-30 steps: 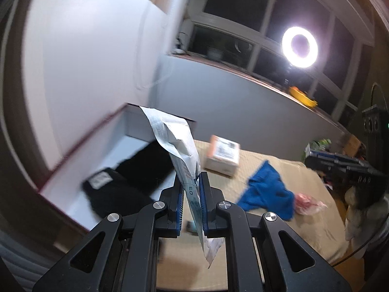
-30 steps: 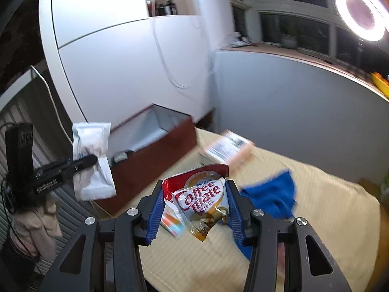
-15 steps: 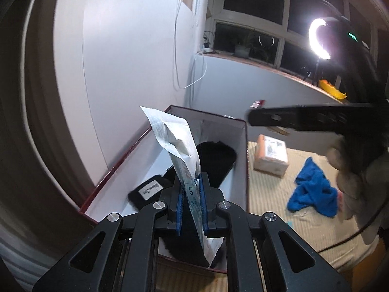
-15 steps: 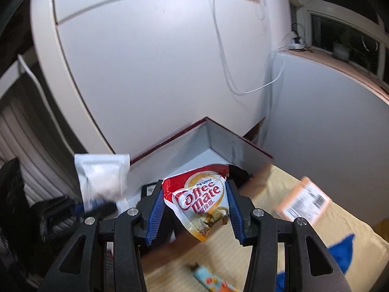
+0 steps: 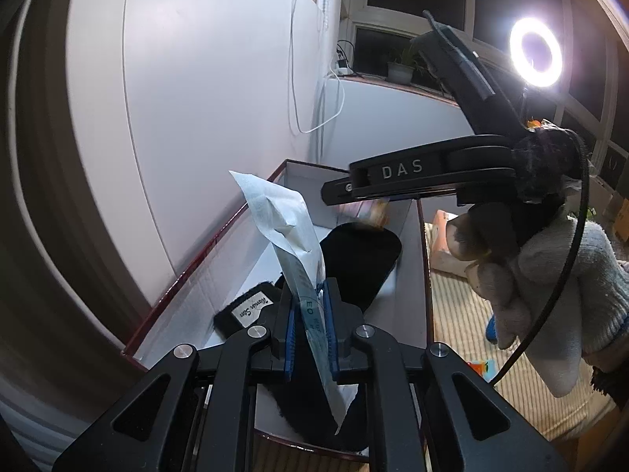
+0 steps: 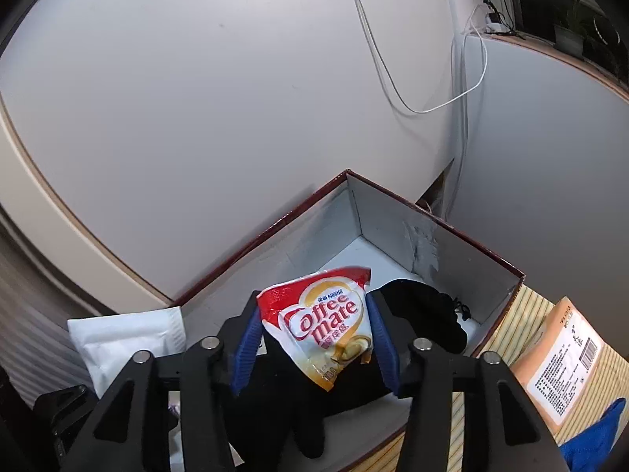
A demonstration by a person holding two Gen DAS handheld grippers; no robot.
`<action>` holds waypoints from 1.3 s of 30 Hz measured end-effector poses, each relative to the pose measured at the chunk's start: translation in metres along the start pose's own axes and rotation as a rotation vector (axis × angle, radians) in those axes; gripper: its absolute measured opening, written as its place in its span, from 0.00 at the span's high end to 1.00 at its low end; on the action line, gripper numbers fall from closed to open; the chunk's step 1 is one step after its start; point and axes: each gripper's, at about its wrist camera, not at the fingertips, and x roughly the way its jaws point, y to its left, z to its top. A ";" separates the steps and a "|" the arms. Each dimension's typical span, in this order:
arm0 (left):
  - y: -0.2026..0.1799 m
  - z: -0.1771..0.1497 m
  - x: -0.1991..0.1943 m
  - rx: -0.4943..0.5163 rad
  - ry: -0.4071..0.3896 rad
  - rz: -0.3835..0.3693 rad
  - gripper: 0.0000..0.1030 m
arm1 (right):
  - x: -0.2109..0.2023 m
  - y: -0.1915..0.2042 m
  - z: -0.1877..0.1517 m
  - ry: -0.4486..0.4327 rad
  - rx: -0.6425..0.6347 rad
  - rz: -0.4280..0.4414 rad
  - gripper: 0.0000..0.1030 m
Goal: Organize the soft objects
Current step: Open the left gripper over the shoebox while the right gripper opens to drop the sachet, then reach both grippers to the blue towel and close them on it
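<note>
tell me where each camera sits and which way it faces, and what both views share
Left wrist: sits on the left gripper, looks down along its fingers into the box; shows the jaws on a white packet, plus the right gripper and gloved hand.
Right wrist: sits on the right gripper, looks down into the same box; the Coffee mate sachet sits between its just-opening jaws.
Shared: the box, the black cloth, the white packet, the orange parcel.
</note>
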 end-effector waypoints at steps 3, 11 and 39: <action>-0.001 -0.002 0.000 -0.013 0.000 0.016 0.57 | 0.001 -0.001 0.000 0.003 0.013 -0.004 0.31; 0.002 -0.006 -0.011 -0.057 0.004 0.005 0.50 | -0.015 -0.002 0.000 -0.021 0.004 -0.017 0.31; -0.101 -0.026 -0.068 -0.040 -0.022 -0.294 0.50 | -0.286 -0.115 -0.159 -0.198 0.165 -0.140 0.26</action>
